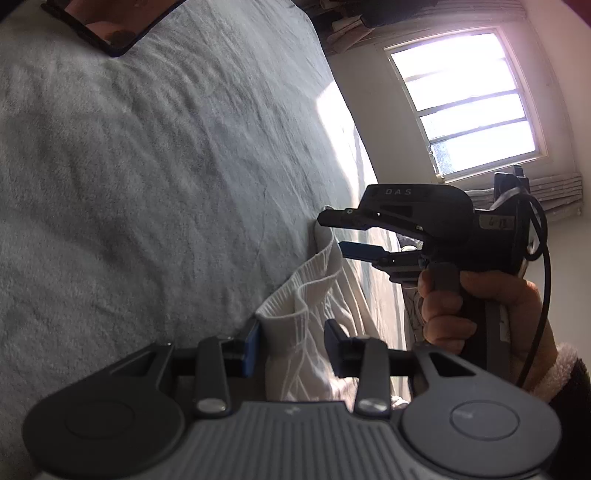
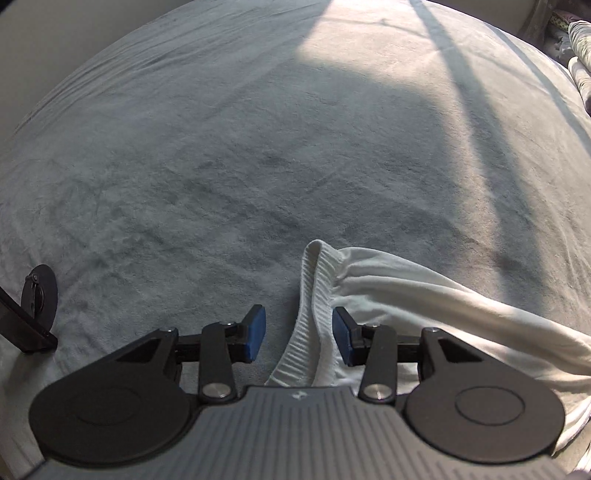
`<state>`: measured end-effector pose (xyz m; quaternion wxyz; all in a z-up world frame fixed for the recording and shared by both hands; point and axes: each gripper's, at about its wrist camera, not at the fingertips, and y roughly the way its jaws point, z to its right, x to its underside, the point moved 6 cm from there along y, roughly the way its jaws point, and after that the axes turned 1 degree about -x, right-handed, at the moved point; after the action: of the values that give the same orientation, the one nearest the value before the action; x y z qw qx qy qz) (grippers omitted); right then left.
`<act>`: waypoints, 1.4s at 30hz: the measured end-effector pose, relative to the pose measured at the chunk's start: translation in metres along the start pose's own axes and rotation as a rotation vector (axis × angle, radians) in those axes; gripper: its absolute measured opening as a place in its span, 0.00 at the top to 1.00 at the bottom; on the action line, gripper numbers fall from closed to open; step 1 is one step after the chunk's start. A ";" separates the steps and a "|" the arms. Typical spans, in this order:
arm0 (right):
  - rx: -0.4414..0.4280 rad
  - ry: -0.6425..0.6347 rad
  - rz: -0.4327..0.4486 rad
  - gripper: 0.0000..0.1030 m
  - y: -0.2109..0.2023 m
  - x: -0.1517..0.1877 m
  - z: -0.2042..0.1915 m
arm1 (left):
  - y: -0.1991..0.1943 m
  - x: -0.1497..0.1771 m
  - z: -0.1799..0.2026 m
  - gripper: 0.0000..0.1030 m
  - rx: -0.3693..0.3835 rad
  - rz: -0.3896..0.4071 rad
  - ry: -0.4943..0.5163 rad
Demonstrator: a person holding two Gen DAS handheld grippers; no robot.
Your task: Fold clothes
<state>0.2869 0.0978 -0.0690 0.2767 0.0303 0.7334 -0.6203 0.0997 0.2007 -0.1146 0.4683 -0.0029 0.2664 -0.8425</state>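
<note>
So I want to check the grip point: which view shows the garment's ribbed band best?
The right wrist view: the ribbed band of the white garment runs lit and uncovered between the open right gripper. The left wrist view shows the band shadowed, bunched between the open left gripper.

A grey-green bed cover is spread over the whole bed and is lightly creased. A band of sunlight is cast across its far edge. A barred window is set in the wall past that edge. Stacked folded items are seen under the window sill. A dark-rimmed object, possibly a tablet, is laid near one corner of the cover. Patterned fabrics are piled beside another edge.
</note>
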 end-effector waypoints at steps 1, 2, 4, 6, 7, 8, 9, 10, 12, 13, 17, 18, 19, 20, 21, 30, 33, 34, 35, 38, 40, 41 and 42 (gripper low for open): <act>0.026 0.000 -0.005 0.57 0.004 -0.001 0.000 | 0.001 0.000 -0.001 0.69 -0.006 0.000 -0.014; 0.049 -0.003 -0.008 0.57 0.007 -0.002 0.000 | 0.002 0.000 -0.003 0.76 -0.024 -0.001 -0.027; 0.099 0.001 -0.007 0.57 0.013 -0.003 0.001 | 0.005 0.000 -0.008 0.90 -0.060 -0.003 -0.052; 0.120 0.002 0.007 0.77 0.016 -0.003 0.002 | 0.008 -0.001 -0.009 0.95 -0.076 0.001 -0.062; 0.125 0.001 0.014 0.85 0.017 -0.003 0.003 | 0.006 -0.001 -0.007 0.95 -0.087 0.011 -0.044; 0.129 0.004 0.021 0.92 0.017 -0.003 0.003 | 0.005 0.000 -0.004 0.95 -0.098 0.022 -0.025; 0.135 0.006 0.037 0.94 0.016 -0.003 0.003 | 0.003 0.000 -0.002 0.95 -0.108 0.034 -0.006; 0.137 0.001 0.052 0.94 0.013 -0.003 0.001 | 0.000 0.001 -0.001 0.95 -0.119 0.047 0.011; 0.140 -0.016 0.080 0.94 0.008 -0.001 -0.006 | -0.005 0.001 0.001 0.95 -0.136 0.069 0.026; 0.141 -0.030 0.091 0.94 0.006 -0.001 -0.011 | -0.009 0.000 0.002 0.95 -0.147 0.089 0.035; 0.123 -0.076 0.136 0.94 -0.003 -0.004 -0.033 | -0.030 -0.011 0.004 0.96 -0.202 0.180 0.079; 0.108 -0.088 0.149 0.94 -0.006 -0.005 -0.041 | -0.038 -0.016 0.003 0.95 -0.219 0.208 0.091; 0.093 -0.099 0.158 0.94 -0.008 -0.007 -0.049 | -0.047 -0.021 0.002 0.95 -0.236 0.235 0.102; 0.078 -0.111 0.167 0.94 -0.010 -0.008 -0.058 | -0.054 -0.024 -0.001 0.95 -0.250 0.258 0.106; 0.063 -0.123 0.176 0.94 -0.011 -0.009 -0.066 | -0.059 -0.027 -0.001 0.95 -0.262 0.277 0.108; -0.036 -0.187 0.194 0.94 0.000 -0.013 -0.138 | -0.104 -0.054 -0.023 0.95 -0.392 0.428 0.118; -0.038 -0.204 0.183 0.94 0.013 -0.012 -0.148 | -0.107 -0.061 -0.039 0.95 -0.428 0.410 0.104; -0.036 -0.203 0.176 0.94 0.017 -0.011 -0.149 | -0.106 -0.062 -0.045 0.95 -0.439 0.397 0.100; -0.036 -0.200 0.171 0.94 0.022 -0.010 -0.149 | -0.105 -0.062 -0.046 0.95 -0.447 0.393 0.107; -0.042 -0.190 0.160 0.92 0.032 -0.007 -0.149 | -0.103 -0.063 -0.050 0.91 -0.469 0.379 0.125; -0.058 -0.184 0.158 0.87 0.031 -0.007 -0.147 | -0.104 -0.064 -0.051 0.90 -0.465 0.380 0.120; -0.062 -0.177 0.153 0.81 0.028 -0.007 -0.145 | -0.105 -0.065 -0.051 0.90 -0.458 0.379 0.110; -0.065 -0.169 0.148 0.71 0.025 -0.008 -0.143 | -0.106 -0.066 -0.051 0.87 -0.455 0.381 0.101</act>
<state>0.2506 0.2387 -0.0769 0.3834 0.0227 0.7230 -0.5742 0.0403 0.3204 -0.0946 0.5916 -0.0159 0.4669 -0.6571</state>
